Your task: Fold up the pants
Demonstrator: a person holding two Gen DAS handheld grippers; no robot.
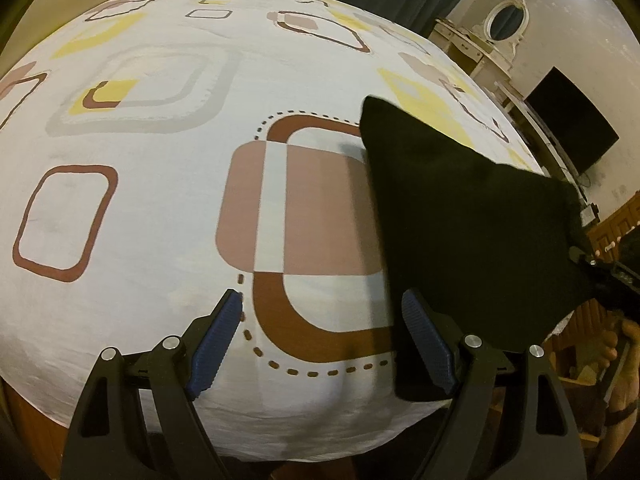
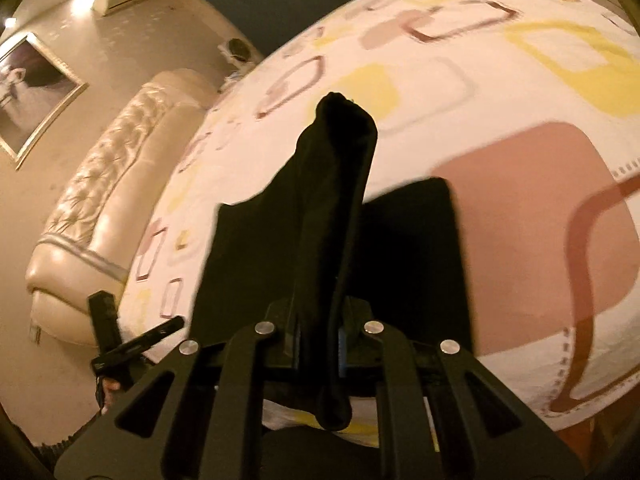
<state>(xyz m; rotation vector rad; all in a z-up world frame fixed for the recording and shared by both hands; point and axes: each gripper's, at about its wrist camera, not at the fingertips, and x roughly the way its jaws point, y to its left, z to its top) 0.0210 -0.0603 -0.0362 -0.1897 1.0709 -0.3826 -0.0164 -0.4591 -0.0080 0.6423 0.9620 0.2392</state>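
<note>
Bed [image 1: 168,208] fills both views, covered by a white sheet [image 1: 160,152] printed with brown, pink and yellow rounded squares. Padded cream headboard [image 2: 104,184] at the left in the right wrist view, framed picture [image 2: 28,88] on the wall above it. Dresser with an oval mirror [image 1: 505,20] and a dark screen [image 1: 570,120] at the far right of the left wrist view.

Black pants [image 1: 460,216] sit on the right part of the bed toward the near edge; one portion is pulled up off the sheet into a taut ridge, the rest lies flat under it.

Right gripper [image 2: 320,340]: fingers clamped tight on a fold of the pants, cloth bunched between them and hanging below.

Left gripper [image 1: 320,344]: blue pads [image 1: 218,340] spread wide, nothing between them, hovering over the near edge of the sheet, right pad just beside the pants' edge.
</note>
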